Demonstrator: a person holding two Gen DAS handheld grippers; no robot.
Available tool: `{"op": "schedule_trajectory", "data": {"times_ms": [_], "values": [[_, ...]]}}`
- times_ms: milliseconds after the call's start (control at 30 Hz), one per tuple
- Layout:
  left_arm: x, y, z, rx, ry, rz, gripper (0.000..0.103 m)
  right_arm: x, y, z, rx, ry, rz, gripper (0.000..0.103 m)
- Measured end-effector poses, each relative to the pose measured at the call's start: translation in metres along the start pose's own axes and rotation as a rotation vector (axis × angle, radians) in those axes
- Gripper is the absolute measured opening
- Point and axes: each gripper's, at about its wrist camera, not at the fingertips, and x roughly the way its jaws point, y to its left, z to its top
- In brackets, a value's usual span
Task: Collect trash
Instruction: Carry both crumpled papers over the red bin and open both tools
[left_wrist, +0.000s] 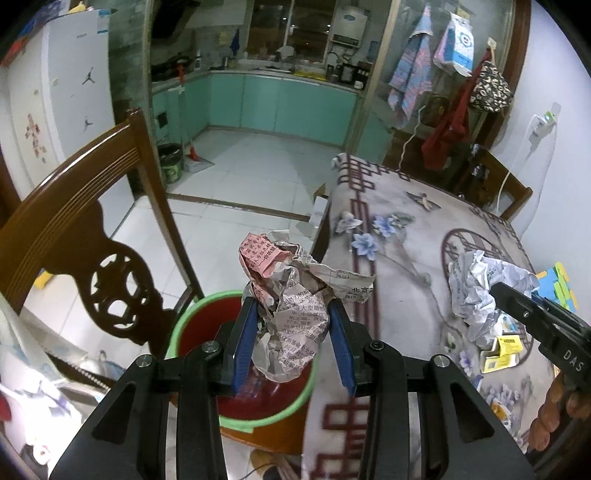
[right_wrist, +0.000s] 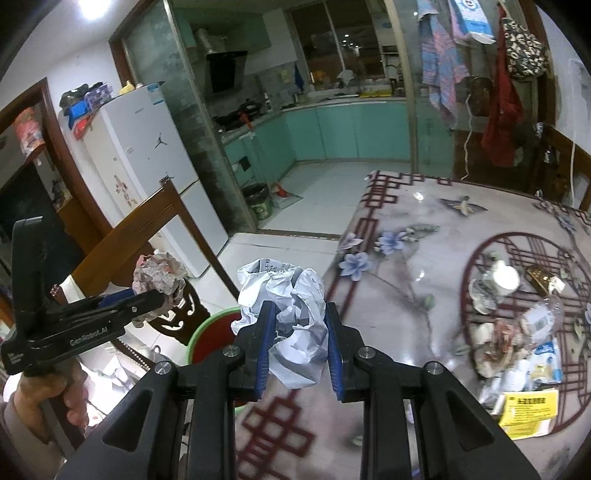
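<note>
Beside the table's corner, over the bin: left gripper, jaws closed on a crumpled newspaper wad, pink and grey print, loosely balled, corners flaring out past the blue pads. It hangs directly above the red bucket with the green rim, which sits low by the carved wooden chair.

Over the table edge: right gripper, jaws closed on a crumpled white paper ball, pale, faintly printed, bulging above and below the grip.

Remaining on the floral tablecloth: a litter heap of wrappers, a clear plastic bottle, a white cup and a yellow box, all well apart from the bin.

Risks, as I judge them:
- Newspaper wad is wide and springy; released off-centre, a flared corner could catch the rim and tip it onto the floor.
- White ball is not yet above the bucket; let go now, it lands on the cloth or falls between table and bin.
- Both grippers converging on one opening could knock together.
- Bucket looks light; a nudge may shift it.
</note>
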Motion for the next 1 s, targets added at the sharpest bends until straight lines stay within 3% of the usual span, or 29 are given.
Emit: {"op": "schedule_trajectory", "data": {"times_ms": [633,1000], "values": [[0.047,0.073,-0.006,-0.088,0.12,0.007,0.037,0.096,0.071,0.0,-0.015,0.135,0.129,0.023],[0.071,0.088,-0.01,-0.094,0.183,0.001,0.037,0.131,0.085,-0.008,-0.01,0.188,0.13,0.024]]}}
